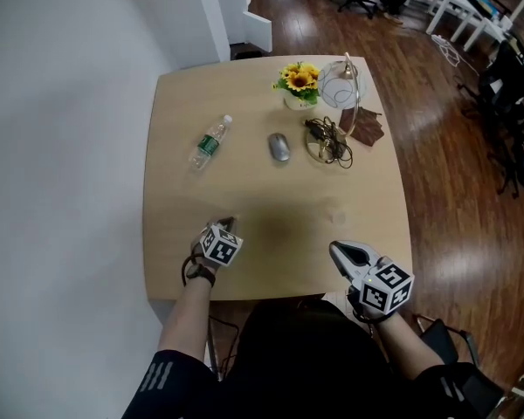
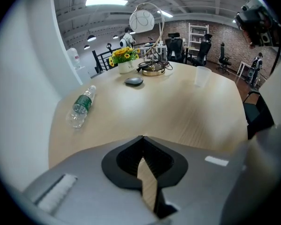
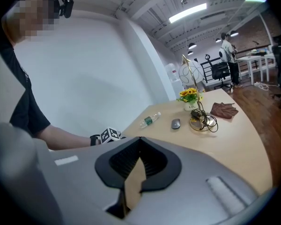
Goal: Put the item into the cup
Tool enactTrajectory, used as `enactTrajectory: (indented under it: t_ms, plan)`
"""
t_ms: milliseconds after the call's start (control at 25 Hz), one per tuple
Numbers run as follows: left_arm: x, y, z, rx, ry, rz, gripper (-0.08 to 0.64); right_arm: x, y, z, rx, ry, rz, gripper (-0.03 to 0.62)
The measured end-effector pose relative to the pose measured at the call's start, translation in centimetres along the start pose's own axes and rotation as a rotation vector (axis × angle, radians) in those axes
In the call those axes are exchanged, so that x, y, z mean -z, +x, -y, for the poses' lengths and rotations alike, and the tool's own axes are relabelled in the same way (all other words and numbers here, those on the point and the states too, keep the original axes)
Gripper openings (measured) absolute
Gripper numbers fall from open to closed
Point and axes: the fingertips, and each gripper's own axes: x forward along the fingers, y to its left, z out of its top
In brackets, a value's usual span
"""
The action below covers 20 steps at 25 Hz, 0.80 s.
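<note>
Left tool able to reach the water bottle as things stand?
Probably yes. The water bottle lies on its side ahead and to the left of the left tool, with only bare table between them. The tool is shut and empty, so it must open first.

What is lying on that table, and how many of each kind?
Water bottle: 1
Computer mouse: 1
Pot of sunflowers: 1
Desk lamp: 1
Brown cloth: 1
Clear cup: 1
Total: 6
</note>
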Motion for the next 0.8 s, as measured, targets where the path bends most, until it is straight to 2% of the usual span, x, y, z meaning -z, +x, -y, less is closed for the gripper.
enactTrajectory:
  t_ms: [240, 480, 640, 800]
  plan:
    - [-8.1, -3.1, 1.4, -0.003, 0.036, 0.175, -0.005, -0.6, -1.3, 1.0, 0.012, 0.012, 0.041, 0.008]
    - [-17.3, -4.1, 6.3, 0.095, 0.021, 0.347, -0.005, -0.3, -3.6, 2.7, 0.036, 0.032, 0.068, 0.008]
    - [-22.3, -3.6, 11.5, 0.169, 0.103, 0.393, -0.005, 0.7, -5.5, 4.2, 0.063, 0.063, 0.075, 0.008]
    - [-25.7, -2.3, 16.8, 0.249, 0.143, 0.409, -0.005, 1.9, -7.6, 5.9, 0.087, 0.092, 0.079, 0.008]
